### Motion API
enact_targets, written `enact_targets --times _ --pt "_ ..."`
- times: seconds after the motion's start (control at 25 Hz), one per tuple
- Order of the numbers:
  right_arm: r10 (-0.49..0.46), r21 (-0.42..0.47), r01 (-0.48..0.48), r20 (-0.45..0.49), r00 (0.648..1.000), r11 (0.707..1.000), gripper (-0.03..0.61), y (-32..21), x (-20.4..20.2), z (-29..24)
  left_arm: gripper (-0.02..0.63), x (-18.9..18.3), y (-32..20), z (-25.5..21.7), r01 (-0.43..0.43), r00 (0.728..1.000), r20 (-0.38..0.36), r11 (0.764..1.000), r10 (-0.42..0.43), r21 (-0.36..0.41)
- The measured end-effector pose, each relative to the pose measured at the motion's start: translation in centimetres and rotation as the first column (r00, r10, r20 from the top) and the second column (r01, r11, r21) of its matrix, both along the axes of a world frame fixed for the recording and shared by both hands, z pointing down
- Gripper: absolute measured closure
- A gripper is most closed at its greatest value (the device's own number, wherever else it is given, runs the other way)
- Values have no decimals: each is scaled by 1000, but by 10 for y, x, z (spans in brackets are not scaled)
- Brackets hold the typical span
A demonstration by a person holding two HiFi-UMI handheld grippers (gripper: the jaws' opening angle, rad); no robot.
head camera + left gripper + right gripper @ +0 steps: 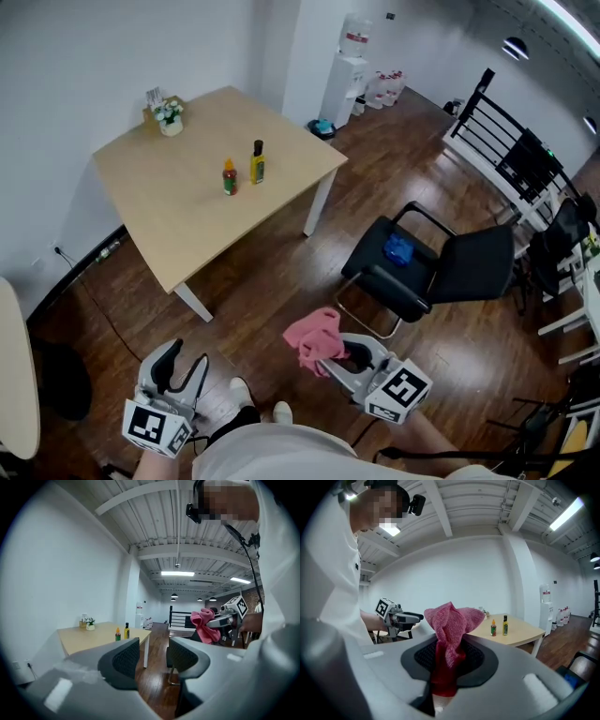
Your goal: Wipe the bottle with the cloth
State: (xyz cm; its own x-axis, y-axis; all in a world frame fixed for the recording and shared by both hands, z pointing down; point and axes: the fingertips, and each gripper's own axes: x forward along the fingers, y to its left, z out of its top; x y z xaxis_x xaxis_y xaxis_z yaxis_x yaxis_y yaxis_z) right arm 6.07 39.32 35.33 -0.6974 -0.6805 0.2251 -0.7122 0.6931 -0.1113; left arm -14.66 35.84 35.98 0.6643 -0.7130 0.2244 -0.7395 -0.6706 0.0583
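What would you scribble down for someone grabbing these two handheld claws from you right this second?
Right gripper: shut on the pink cloth.
Left gripper: open, empty.
Two bottles stand on the wooden table across the floor: a small orange-capped bottle and a taller dark-capped bottle, close together.
Done: cloth in grip.
Left: walk over, probably steady a bottle with the left gripper, wipe it. Which bottle, I cannot tell.
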Motion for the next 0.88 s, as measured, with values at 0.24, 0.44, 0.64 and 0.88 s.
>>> enact_targets --times 0.24,0.44,0.64,0.88 --pt "-26 -4 26 13 1000 1000 491 27 7 10 405 13 31 7 8 1000 19 1000 -7 -13" --pt "-35 -3 35 12 999 999 491 44 16 11 405 22 52 7 12 1000 28 1000 -12 -22" --pt "-46 0 46 15 999 999 491 59 16 17 405 26 67 7 12 999 32 1000 -12 -17" --pt "-42 6 42 14 999 999 491 78 24 17 405 38 87 10 -7 999 36 1000 9 -29"
